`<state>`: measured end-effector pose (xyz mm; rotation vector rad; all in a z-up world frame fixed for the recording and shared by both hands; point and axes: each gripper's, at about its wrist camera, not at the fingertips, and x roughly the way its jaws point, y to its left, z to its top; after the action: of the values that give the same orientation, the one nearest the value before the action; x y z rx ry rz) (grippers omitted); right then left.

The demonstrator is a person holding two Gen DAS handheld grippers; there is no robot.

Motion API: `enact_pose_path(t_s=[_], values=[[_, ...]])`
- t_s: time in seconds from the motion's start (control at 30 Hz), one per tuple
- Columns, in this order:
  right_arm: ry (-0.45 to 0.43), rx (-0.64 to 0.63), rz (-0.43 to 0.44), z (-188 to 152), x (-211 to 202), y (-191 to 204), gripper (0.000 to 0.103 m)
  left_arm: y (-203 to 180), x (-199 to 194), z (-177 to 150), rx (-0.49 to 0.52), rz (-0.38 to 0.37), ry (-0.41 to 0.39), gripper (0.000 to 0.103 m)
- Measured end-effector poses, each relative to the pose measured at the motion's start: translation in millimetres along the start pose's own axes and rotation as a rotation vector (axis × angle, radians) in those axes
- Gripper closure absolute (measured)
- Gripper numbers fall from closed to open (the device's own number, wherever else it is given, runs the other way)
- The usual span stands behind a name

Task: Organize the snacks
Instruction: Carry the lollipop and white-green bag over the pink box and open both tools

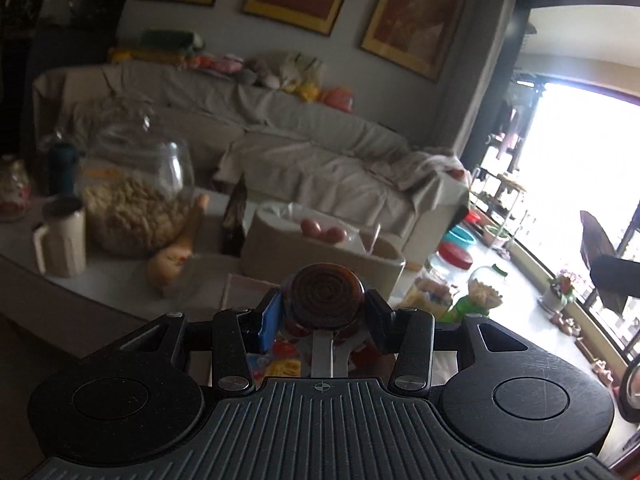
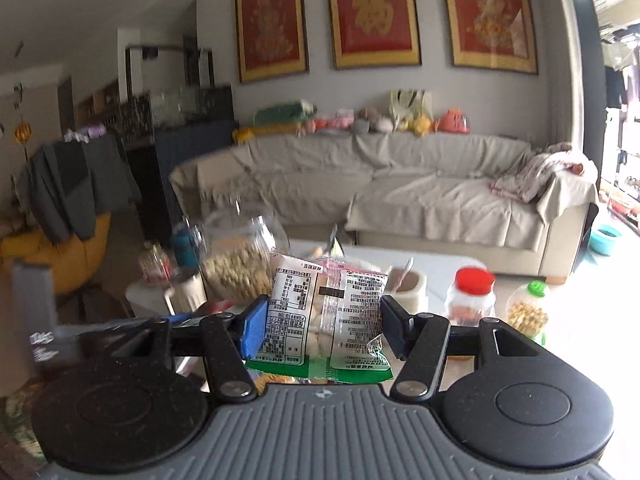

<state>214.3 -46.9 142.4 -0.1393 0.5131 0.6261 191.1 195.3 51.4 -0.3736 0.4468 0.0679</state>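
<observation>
My left gripper (image 1: 325, 314) is shut on a small jar with a dark brown spiral-patterned lid (image 1: 326, 294); the jar's colourful label shows below the jaws. It is held up above the white table (image 1: 100, 280). My right gripper (image 2: 320, 320) is shut on a clear snack packet (image 2: 326, 312) with printed text and a green bottom edge, white pieces inside. The packet stands upright between the blue pad and the dark pad, raised over the table (image 2: 440, 264).
A big glass jar of pale snacks (image 1: 136, 204), a cream mug (image 1: 66, 246), a beige tub (image 1: 320, 248) and a squash-shaped thing (image 1: 176, 252) stand on the table. Red-lidded jar (image 2: 472, 296) and green-lidded jar (image 2: 528, 312) sit at right. A covered sofa (image 2: 400, 192) lies behind.
</observation>
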Motion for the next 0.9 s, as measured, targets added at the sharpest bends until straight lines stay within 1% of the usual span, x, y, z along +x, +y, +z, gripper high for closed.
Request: enact_pose_path(t_s=[0.07,0.17,0.27,0.3,0.37,0.4,0.47,0.53,0.6,0.63,0.7,0.73,0.77,0.8,0.83,0.9], values=[[0.052,-0.008,-0.01,-9,27,0,0.044,9,28,-8,-0.011,-0.028,0.044,0.053],[0.137,0.004,-0.01,-28,72,-6,0.044,23,69,-20,0.007,-0.042,0.155,0.053],[0.225,0.024,0.025,-50,115,-7,0.044,33,92,-30,0.065,-0.052,0.163,0.052],[0.253,0.024,0.035,-57,129,-7,0.044,36,99,-32,0.073,-0.038,0.179,0.052],[0.3,-0.006,0.046,-72,156,2,0.044,44,116,-30,0.066,0.015,0.236,0.053],[0.316,-0.029,0.043,-79,167,9,0.044,46,121,-27,0.069,0.025,0.254,0.052],[0.363,-0.075,0.052,-95,189,19,0.044,44,124,-23,0.088,0.005,0.26,0.052],[0.414,-0.091,0.066,-108,207,25,0.044,44,127,-21,0.094,0.0,0.27,0.052],[0.408,-0.157,0.064,-115,211,36,0.043,48,135,-18,0.071,0.01,0.255,0.053],[0.416,-0.184,0.068,-117,211,41,0.043,52,135,-16,0.038,0.004,0.24,0.053],[0.411,-0.191,0.099,-117,204,42,0.041,64,133,-12,-0.053,-0.061,0.196,0.053],[0.397,-0.193,0.111,-115,198,41,0.038,69,131,-10,-0.088,-0.097,0.189,0.053],[0.38,-0.201,0.123,-114,192,39,0.029,71,130,-9,-0.106,-0.119,0.195,0.053],[0.356,-0.205,0.131,-113,185,38,0.025,71,132,-6,-0.108,-0.126,0.215,0.053],[0.335,-0.206,0.134,-109,181,35,0.025,70,133,-5,-0.094,-0.114,0.239,0.053],[0.283,-0.198,0.147,-103,166,28,0.025,59,137,-4,-0.01,-0.051,0.285,0.053]])
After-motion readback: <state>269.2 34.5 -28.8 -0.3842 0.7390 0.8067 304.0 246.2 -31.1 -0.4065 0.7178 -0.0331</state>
